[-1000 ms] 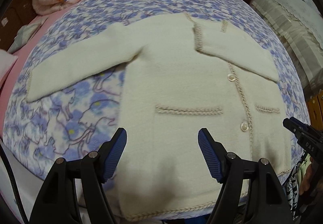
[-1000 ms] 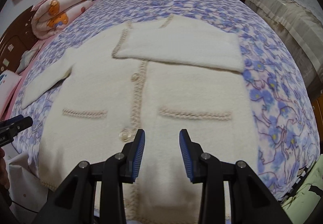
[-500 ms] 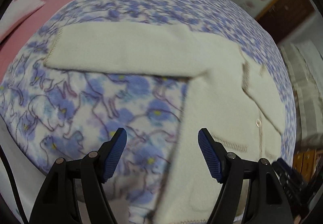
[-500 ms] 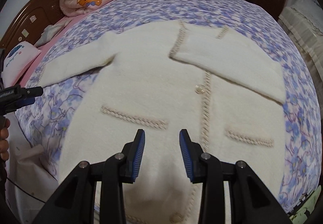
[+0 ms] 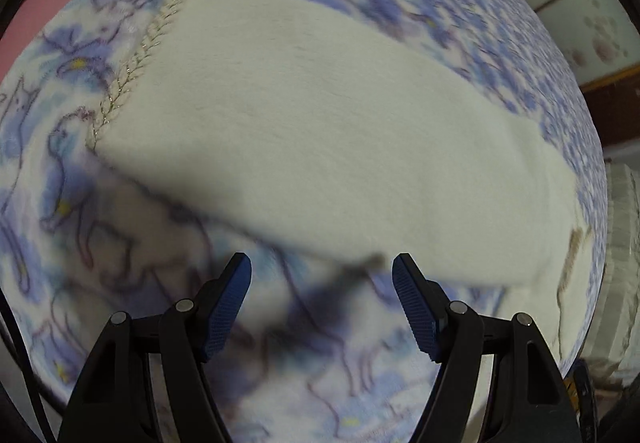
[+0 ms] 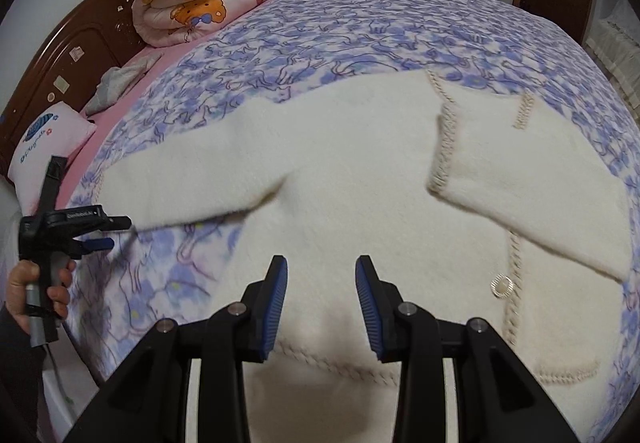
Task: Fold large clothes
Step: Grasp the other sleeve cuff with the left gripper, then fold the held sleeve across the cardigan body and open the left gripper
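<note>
Both claws are hanging released, gripping nothing: the left gripper (image 5: 322, 299) is hovering beside the outstretched sleeve (image 5: 320, 147), the right gripper (image 6: 321, 303) over the cardigan (image 6: 360, 211) body near its hem. The cardigan is lying flat on the blanket (image 6: 360, 27), buttons up. Judging from here, a pinch taken at the sleeve's near edge is risking catching blanket too, dragging the cardigan askew; thick fabric may slip from a shallow bite. One cardigan is showing: one sleeve (image 6: 528, 179) folded across the chest, one spread, two pocket trims, one clear button (image 6: 502, 286).
</note>
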The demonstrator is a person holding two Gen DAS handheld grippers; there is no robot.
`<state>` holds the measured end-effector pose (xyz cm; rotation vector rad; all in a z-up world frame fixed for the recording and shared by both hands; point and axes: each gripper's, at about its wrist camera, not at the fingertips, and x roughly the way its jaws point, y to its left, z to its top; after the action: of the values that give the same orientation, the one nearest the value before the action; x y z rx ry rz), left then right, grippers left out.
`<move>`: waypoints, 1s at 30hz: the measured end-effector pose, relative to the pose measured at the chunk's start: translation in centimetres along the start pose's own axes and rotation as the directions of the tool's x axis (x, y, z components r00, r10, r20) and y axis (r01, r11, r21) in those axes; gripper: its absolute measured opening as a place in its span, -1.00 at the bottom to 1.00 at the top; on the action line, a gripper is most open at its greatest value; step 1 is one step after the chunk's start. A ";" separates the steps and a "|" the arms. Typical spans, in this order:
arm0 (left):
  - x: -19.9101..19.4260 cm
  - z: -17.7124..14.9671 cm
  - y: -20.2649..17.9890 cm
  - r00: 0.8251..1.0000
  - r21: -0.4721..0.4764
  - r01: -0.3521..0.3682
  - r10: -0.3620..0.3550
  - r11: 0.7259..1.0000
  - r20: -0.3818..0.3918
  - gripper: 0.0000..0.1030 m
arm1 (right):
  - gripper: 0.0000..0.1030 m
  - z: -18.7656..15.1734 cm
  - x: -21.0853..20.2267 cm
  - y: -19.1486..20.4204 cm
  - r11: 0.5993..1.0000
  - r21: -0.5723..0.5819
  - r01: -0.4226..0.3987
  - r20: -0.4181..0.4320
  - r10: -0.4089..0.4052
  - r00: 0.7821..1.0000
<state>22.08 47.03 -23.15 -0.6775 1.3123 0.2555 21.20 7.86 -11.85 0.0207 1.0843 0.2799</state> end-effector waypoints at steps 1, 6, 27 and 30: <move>0.5 0.5 0.7 1.000 -0.033 0.021 -0.021 0.999 0.005 0.39 | -0.31 0.2 0.4 0.2 1.000 0.003 -0.005 -0.002 0.005 1.000; 2.1 2.1 3.5 0.989 -0.216 0.146 -0.143 0.965 0.033 0.41 | -0.31 -0.4 2.9 0.3 1.000 0.009 -0.006 -0.046 0.006 0.999; -6.4 -6.5 -19.4 0.854 0.342 -0.175 -0.030 0.923 0.519 -0.89 | -0.31 -8.9 0.6 -11.8 0.974 0.216 0.073 -0.119 -0.048 0.992; -8.0 -12.0 -27.1 0.849 0.533 -0.119 -0.193 0.838 0.493 -0.89 | -0.31 -9.8 -0.9 -14.4 0.959 0.272 0.077 -0.102 -0.051 0.994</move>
<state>24.89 20.36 -8.28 -0.1126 0.7663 0.0141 15.39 -7.44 -17.89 0.2228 1.2086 0.0698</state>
